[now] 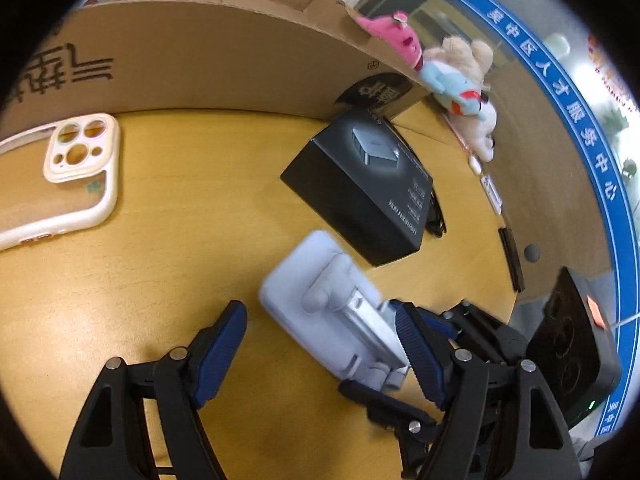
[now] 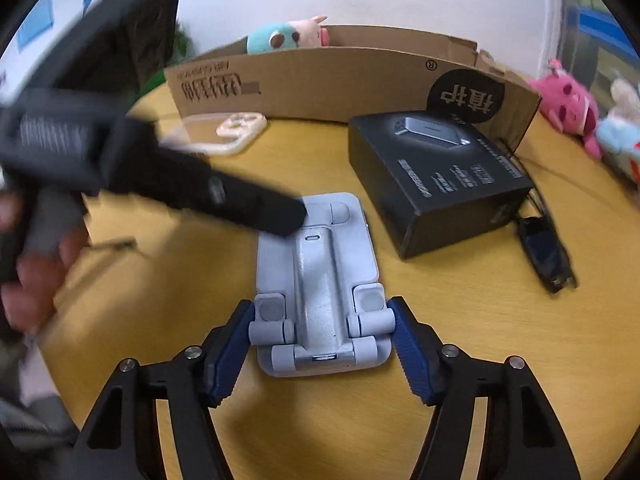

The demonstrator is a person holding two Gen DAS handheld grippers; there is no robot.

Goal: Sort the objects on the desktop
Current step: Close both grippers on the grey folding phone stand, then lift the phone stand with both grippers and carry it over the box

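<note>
Blue-padded fingers (image 2: 412, 354) of the right gripper (image 2: 320, 354) flank a grey folding phone stand (image 2: 318, 276) lying flat on the round wooden table (image 2: 460, 320), pads at its sides; whether they press is unclear. Left gripper (image 1: 320, 346) stands open beside it. Beyond sit a black box (image 2: 436, 176), phone case (image 1: 76, 172), cardboard box (image 2: 320, 80) and plush toys (image 1: 452, 72) near the table's edge.
</note>
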